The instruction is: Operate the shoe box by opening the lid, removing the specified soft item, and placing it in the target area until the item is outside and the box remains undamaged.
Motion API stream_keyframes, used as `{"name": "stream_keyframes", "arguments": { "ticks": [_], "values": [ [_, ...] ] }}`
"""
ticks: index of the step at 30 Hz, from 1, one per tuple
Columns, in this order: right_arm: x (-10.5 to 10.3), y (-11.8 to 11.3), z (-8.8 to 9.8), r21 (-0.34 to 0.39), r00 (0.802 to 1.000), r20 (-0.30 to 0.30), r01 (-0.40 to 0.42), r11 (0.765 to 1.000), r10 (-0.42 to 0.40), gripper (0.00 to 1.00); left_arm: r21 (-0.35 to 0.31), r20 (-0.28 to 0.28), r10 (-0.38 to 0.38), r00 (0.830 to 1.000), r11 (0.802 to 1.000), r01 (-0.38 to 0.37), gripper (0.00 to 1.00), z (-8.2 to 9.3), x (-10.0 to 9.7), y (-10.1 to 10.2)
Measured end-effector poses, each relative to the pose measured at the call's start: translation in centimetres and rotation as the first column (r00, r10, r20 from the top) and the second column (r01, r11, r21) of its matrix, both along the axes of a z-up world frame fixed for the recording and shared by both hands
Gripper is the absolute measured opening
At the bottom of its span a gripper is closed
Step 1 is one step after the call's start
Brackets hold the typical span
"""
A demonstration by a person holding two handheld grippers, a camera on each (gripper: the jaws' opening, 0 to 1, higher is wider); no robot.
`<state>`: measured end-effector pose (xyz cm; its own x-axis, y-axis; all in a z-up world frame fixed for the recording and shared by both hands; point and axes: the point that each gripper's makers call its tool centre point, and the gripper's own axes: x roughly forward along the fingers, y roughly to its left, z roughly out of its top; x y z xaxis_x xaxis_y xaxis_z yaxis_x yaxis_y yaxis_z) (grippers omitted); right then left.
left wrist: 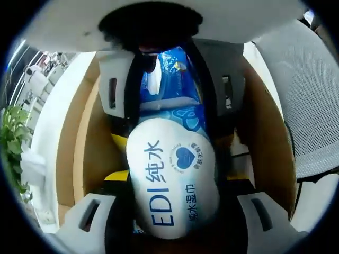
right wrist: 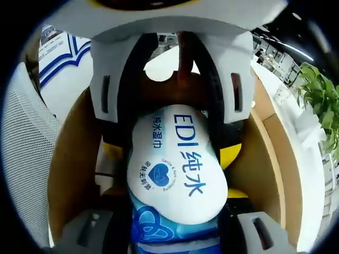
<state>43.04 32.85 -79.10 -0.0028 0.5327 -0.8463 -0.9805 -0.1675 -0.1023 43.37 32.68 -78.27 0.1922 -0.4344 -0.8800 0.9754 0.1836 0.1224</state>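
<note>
In the left gripper view, a pack of wet wipes point(left wrist: 172, 180), white-lidded with "EDI" lettering and a blue printed wrapper, fills the centre and lower middle of the frame, lying inside an open cardboard shoe box point(left wrist: 265, 143) whose brown walls run up both sides. The left tool point(left wrist: 175, 233) rises from the bottom edge with its grey jaws on either side of the pack's near end, clamped on it. The right tool point(left wrist: 172, 92) comes in from the top of the frame, its jaws closed against the blue far end of the same pack. A white mesh chair back point(left wrist: 307, 95) sits at the right edge, and green plant leaves point(left wrist: 13, 137) at the far left.

In the right gripper view, the wet wipes pack point(right wrist: 175, 169) is again central within the shoe box point(right wrist: 69, 164). The right tool point(right wrist: 175, 238) grips its blue end at the bottom, and the left tool point(right wrist: 169, 90) holds the white end from above. The plant point(right wrist: 320, 100) shows at the right, the mesh chair point(right wrist: 26, 159) at the left.
</note>
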Motion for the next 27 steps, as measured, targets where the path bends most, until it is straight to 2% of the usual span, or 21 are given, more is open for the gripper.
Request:
{"name": "stream_keyframes", "arguments": {
  "ticks": [5,9,12,18,22,27],
  "values": [
    [0.1,0.0,-0.1,0.023,1.000,-0.013,0.003,1.000,-0.003,0.65,0.024,-0.018,-0.003,1.000,1.000,0.003,0.66,0.0,-0.1,0.0],
    [0.1,0.2,0.2,0.039,1.000,-0.011,0.021,0.999,-0.021,0.65,0.107,-0.051,-0.026,0.998,0.994,0.032,0.64,0.4,-0.6,1.2],
    [0.0,0.2,0.2,0.024,1.000,-0.007,0.020,1.000,-0.020,0.64,0.124,-0.062,-0.044,0.997,0.991,0.051,0.63,0.5,-0.8,1.6],
    [0.0,-0.1,0.3,0.001,1.000,-0.012,0.007,1.000,-0.007,0.63,0.099,-0.093,-0.059,0.994,0.993,0.068,0.64,0.4,-0.8,1.5],
    [0.0,-0.1,0.0,0.022,0.999,-0.031,0.012,1.000,-0.012,0.64,0.080,-0.108,-0.061,0.992,0.994,0.070,0.65,-0.2,-0.7,1.1],
    [-0.1,0.1,-0.1,0.009,0.999,-0.035,0.012,1.000,-0.012,0.62,0.050,-0.091,-0.068,0.994,0.996,0.072,0.64,-0.1,-0.9,1.0]
  ]
}}
